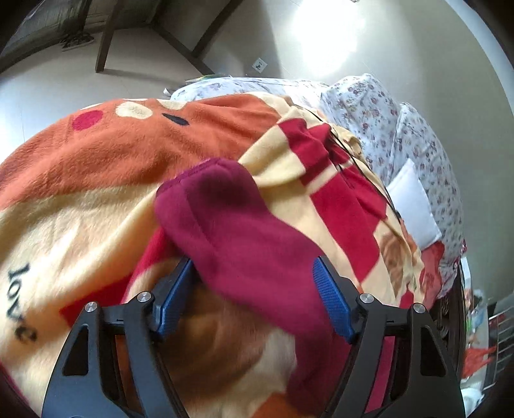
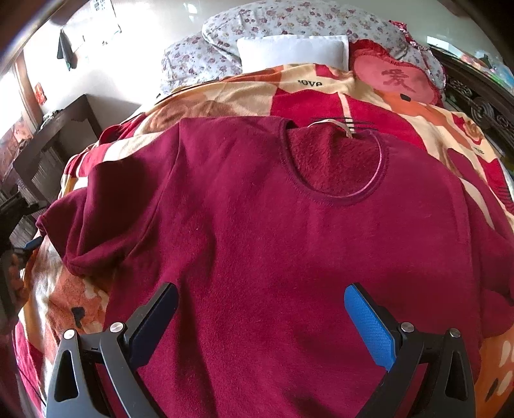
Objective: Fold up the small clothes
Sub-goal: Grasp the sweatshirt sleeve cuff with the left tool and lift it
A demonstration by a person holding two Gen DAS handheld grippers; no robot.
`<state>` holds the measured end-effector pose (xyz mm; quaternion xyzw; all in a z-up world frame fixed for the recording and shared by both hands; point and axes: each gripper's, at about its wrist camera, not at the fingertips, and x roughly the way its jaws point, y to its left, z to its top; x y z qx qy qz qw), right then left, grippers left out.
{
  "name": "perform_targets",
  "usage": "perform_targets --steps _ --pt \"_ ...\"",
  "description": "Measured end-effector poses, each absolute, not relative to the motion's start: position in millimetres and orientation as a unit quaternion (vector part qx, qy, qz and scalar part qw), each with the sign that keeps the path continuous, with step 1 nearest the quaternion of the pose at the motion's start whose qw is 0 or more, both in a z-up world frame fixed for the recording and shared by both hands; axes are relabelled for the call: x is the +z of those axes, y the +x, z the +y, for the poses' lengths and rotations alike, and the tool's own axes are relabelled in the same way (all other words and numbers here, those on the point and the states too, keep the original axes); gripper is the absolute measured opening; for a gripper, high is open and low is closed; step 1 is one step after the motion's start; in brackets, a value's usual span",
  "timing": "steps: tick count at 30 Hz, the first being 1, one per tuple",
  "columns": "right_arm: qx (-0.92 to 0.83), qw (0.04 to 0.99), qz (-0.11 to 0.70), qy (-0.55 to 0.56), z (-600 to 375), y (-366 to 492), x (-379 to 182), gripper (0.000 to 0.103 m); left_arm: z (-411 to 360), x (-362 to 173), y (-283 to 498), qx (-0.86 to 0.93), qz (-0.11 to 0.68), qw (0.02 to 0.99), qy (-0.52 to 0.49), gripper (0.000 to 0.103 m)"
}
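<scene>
My left claw (image 1: 253, 289) stood apart w/ the sleeve (image 1: 231, 225) of the dark red shirt (image 2: 273, 241) between its pads, right claw (image 2: 260, 321) apart above the shirt on the bed blanket (image 1: 80, 177), so next I probably had to clamp & fold the sleeve inward.

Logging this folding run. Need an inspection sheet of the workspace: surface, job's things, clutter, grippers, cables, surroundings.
Surface: fleece blanket, orange, cream and red, covering a bed.
Job's things: maroon top lying flat, neckline away from the right camera; its sleeve lies between the left gripper's fingers.
Clutter: white pillow, floral quilt, red cushion at the bed's head.
Grippers: left gripper around the sleeve, grip unconfirmed; right gripper open over the top's body.
Cables: thin dark cord across the blanket.
Surroundings: dark wooden table, carved headboard.
</scene>
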<state>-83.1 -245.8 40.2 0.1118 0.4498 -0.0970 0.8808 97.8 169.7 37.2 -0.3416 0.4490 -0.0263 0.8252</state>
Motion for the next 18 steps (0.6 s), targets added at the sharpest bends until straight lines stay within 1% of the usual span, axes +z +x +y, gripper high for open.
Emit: perform_targets --steps 1,2,3,4,5,6,7,9,13,18 --pt "-0.097 0.880 0.451 0.112 -246 -83 39 0.102 172 35 101 -0.024 0.448 0.826 -0.342 0.069" --pt "-0.096 0.880 0.452 0.112 -246 -82 39 0.102 173 33 104 -0.022 0.448 0.827 -0.340 0.061" --pt "-0.096 0.879 0.453 0.112 -246 -82 38 0.102 172 31 108 -0.020 0.449 0.828 -0.335 0.051" --pt "-0.095 0.879 0.452 0.113 -246 -82 38 0.102 171 30 109 -0.021 0.449 0.830 -0.331 0.044" --pt "-0.095 0.879 0.452 0.113 -247 -82 38 0.102 170 30 112 -0.024 0.450 0.832 -0.323 0.029" --pt "-0.095 0.879 0.452 0.114 -247 -82 38 0.102 169 29 113 -0.025 0.452 0.833 -0.317 0.020" --pt "-0.096 0.879 0.452 0.115 -248 -82 38 0.102 170 30 113 -0.026 0.451 0.834 -0.317 0.018" --pt "-0.096 0.879 0.451 0.118 -250 -83 37 0.102 171 37 109 -0.031 0.442 0.839 -0.316 0.010" --pt "-0.098 0.879 0.448 0.127 -255 -85 38 0.102 162 72 95 -0.059 0.405 0.863 -0.297 0.008" --pt "-0.104 0.883 0.437 0.138 -264 -92 45 0.102 120 137 69 -0.144 0.355 0.882 -0.275 0.008"
